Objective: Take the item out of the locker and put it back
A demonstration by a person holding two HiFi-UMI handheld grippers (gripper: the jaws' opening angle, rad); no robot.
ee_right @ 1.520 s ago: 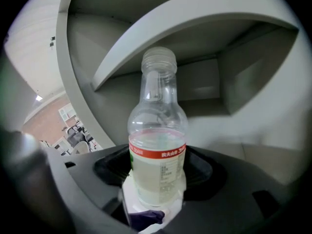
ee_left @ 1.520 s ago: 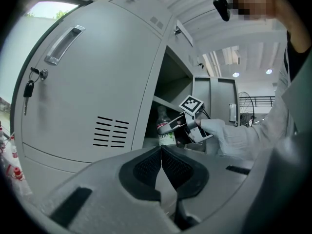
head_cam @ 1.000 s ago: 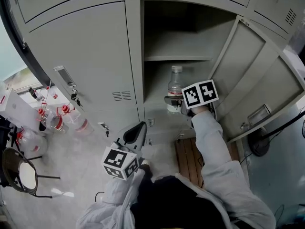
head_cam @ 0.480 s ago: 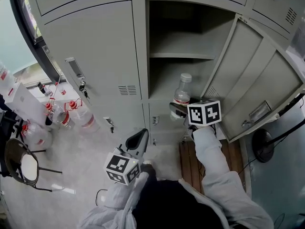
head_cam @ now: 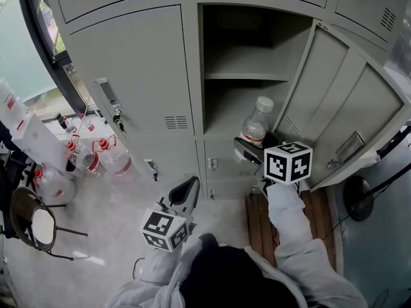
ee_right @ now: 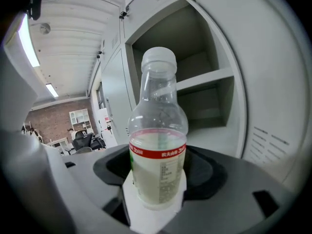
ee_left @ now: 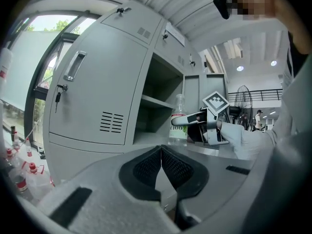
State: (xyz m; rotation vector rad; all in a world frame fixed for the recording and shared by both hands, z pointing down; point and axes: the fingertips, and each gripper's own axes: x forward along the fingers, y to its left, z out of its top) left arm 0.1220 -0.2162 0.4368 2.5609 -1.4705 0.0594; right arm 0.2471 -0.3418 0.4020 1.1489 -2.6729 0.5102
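Note:
A clear plastic bottle (head_cam: 255, 128) with a white cap and a red-banded label is held upright in my right gripper (head_cam: 252, 151), just outside the open locker (head_cam: 241, 101). In the right gripper view the bottle (ee_right: 158, 150) fills the middle, both jaws pressed on its lower body, pale liquid in its lower half. The left gripper view shows the bottle (ee_left: 179, 121) and the right gripper (ee_left: 187, 123) in front of the locker's lower shelf. My left gripper (head_cam: 185, 191) hangs lower left, below the lockers; its jaws meet with nothing between them (ee_left: 161, 156).
The locker door (head_cam: 334, 108) swings open to the right of the bottle. A closed locker door with handle and key (head_cam: 109, 98) is to the left. Several large water jugs (head_cam: 96, 162) and a round stool (head_cam: 32, 226) stand at far left. A wooden pallet (head_cam: 260, 217) lies below.
The right gripper has drawn the bottle out of the locker's lower compartment, towards me and upward. The left gripper has shifted a little.

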